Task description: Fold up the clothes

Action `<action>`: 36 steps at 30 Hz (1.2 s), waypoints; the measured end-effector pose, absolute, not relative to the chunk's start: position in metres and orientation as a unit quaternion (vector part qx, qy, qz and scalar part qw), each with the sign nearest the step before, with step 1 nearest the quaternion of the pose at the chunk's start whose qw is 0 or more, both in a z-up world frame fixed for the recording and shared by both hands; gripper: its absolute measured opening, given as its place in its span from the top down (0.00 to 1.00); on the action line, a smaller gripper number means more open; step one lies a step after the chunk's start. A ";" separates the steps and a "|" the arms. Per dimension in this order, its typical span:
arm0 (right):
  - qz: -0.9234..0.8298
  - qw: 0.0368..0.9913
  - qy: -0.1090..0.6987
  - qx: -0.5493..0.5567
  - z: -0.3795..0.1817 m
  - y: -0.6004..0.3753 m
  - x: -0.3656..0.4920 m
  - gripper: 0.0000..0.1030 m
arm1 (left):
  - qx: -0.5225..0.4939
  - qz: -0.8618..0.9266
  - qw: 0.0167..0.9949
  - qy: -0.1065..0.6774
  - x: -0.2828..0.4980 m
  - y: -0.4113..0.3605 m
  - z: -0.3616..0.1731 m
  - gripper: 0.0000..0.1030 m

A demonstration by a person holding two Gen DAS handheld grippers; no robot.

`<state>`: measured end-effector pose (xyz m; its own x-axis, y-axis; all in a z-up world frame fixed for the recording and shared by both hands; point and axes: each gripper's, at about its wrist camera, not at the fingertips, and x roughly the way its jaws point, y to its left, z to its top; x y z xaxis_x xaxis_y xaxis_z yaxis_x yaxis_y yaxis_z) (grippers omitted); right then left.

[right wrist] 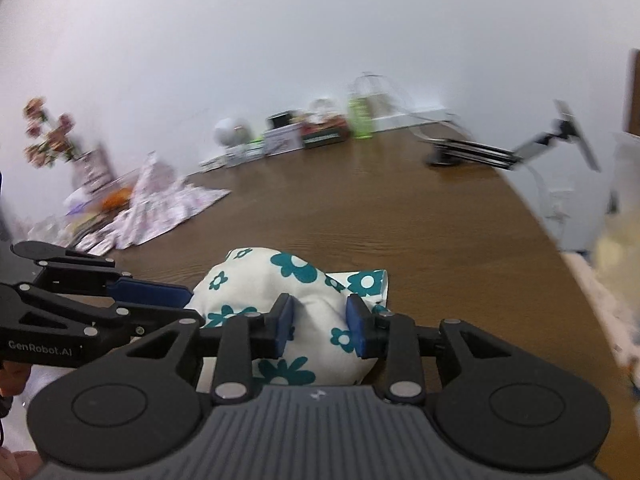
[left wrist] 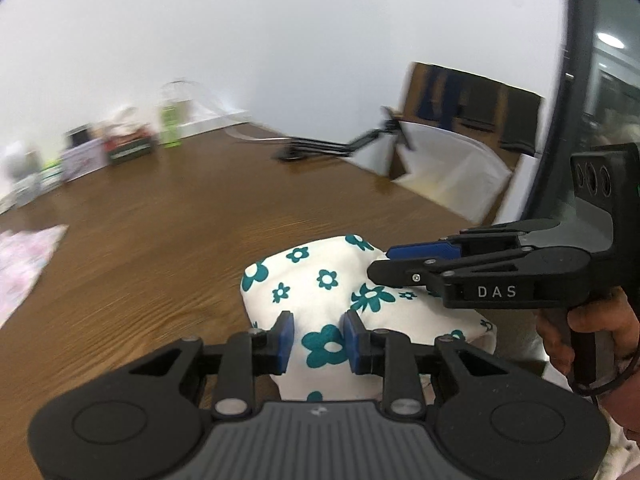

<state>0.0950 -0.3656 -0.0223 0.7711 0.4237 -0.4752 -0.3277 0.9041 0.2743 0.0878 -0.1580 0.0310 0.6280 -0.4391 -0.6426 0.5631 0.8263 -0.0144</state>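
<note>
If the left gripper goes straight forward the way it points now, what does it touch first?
Most likely the floral cloth: the left gripper has its open fingers on either side of a bunched part of it. Beyond lies bare wooden table. The depth is hard to judge.

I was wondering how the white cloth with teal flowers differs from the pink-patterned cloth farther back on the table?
The flowered cloth is white with bold teal blooms; the pink cloth has a fine pale pink-purple print. The flowered cloth is bunched into a puffy bundle between the left gripper and right gripper; the pink cloth lies spread out and rumpled, untouched. Both rest on the wooden table.
</note>
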 end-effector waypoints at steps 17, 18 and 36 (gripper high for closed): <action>0.335 0.909 0.245 0.047 0.021 -0.272 0.100 0.59 | -0.003 -0.232 0.931 0.281 0.074 -0.044 0.069 0.71; 0.340 0.907 0.246 0.032 0.027 -0.270 0.090 0.59 | 0.008 -0.240 0.930 0.278 0.079 -0.047 0.070 0.72; 0.304 0.905 0.294 -0.054 0.008 -0.237 0.053 0.62 | 0.032 -0.263 0.910 0.318 0.122 -0.054 0.045 0.71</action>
